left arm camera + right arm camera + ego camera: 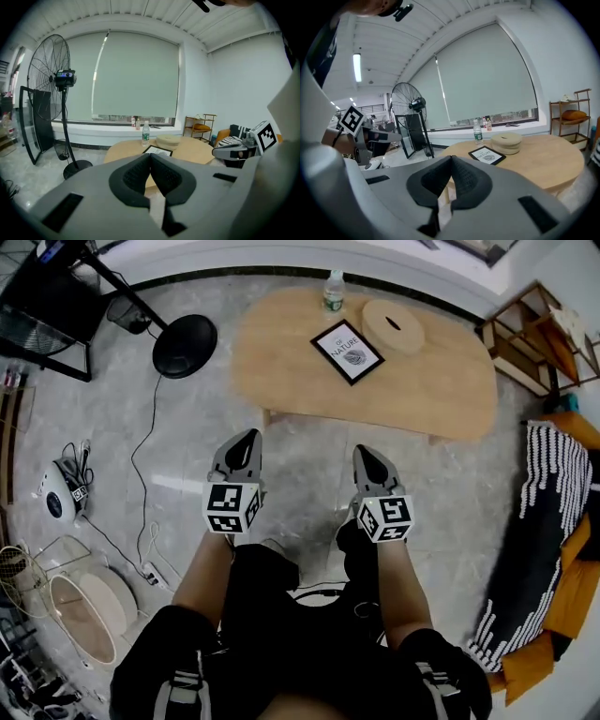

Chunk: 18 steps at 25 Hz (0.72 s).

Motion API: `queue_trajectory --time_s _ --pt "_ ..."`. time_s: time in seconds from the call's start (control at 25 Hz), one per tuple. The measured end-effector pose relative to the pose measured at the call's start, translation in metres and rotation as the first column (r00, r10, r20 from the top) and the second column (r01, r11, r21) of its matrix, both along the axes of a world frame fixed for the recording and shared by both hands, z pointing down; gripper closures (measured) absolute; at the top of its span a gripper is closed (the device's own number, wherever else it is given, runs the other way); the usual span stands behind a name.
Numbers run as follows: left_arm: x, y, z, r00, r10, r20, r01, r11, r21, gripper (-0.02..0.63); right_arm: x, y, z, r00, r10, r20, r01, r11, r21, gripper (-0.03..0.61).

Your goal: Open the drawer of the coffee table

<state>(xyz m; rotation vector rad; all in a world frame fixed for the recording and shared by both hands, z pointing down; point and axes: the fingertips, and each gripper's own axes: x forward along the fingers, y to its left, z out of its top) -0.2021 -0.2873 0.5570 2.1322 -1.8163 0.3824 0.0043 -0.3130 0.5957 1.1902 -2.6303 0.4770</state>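
In front of both grippers, well apart: coffee table (441, 390), drawer not yet reached.

Beyond the tips of the left gripper (249, 439) and right gripper (366, 456), across a strip of bare floor; long axis of the tabletop lying left to right across the head view, near edge facing the person. No drawer front or handle visible in any view; probably under the near edge, hidden by the top. Grippers side by side, pointing toward the table, neither clearly nearer. Jaws of each pressed fully together, nothing between them, nothing touched. On the tabletop, toward the far side: bottle (334, 289), framed card (347, 351), round box (392, 326). Likely requirement for the next move: lower approach to locate the drawer pull, jaws spread beforehand.
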Motion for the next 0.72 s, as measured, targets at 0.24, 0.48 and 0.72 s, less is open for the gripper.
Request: queue_trajectory --time_s 0.24,0.48,0.72 --pt "-0.023 -0.01 0.128 1.0 0.028 0.009 -0.029 0.997 0.072 0.594 -0.028 -0.008 0.128 0.997 -0.027 0.066 0.023 0.998 0.061 0.565" --pt "-0.041 -0.009 0.227 0.998 0.06 -0.014 -0.058 0.989 0.135 0.594 -0.05 -0.015 0.231 0.989 0.03 0.144 -0.045 0.994 0.1 0.563" --pt "-0.048 0.0 0.265 0.994 0.107 0.018 -0.108 0.988 0.106 0.594 -0.033 -0.003 0.283 0.953 0.17 0.25 -0.179 0.984 0.017 0.563"
